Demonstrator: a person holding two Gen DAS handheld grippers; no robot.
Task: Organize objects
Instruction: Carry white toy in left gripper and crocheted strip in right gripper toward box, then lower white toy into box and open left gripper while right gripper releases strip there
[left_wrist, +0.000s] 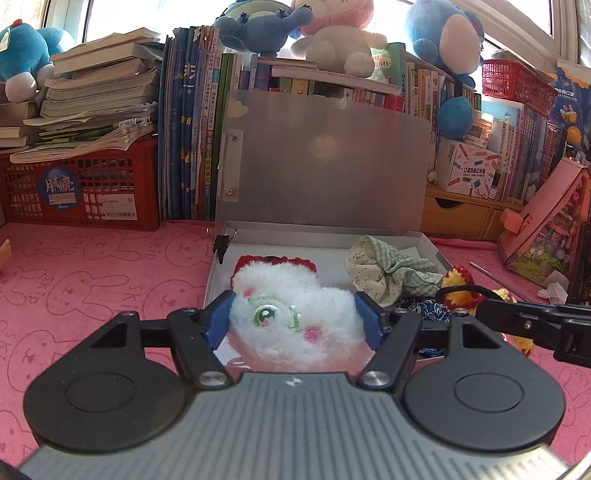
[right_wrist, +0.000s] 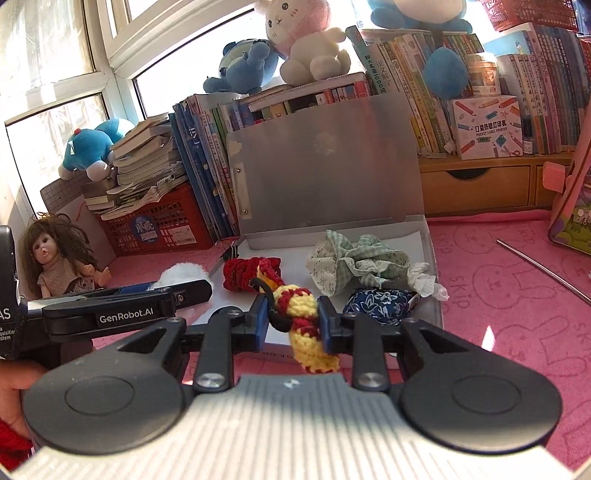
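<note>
Gripping white plush (left_wrist: 291, 321) face-up, left gripper (left_wrist: 293, 319), over tin box (left_wrist: 436, 254)

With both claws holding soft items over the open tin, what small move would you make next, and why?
Probably lower the left claw slightly and release the white plush into the tin: it already hangs over the bare left part of the floor, while the right claw holds the yellow-red crochet piece nearer the crowded side.

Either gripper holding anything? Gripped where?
Left gripper clamps the white plush toy across its face. Right gripper clamps the yellow-and-red crochet piece mid-length.
</note>
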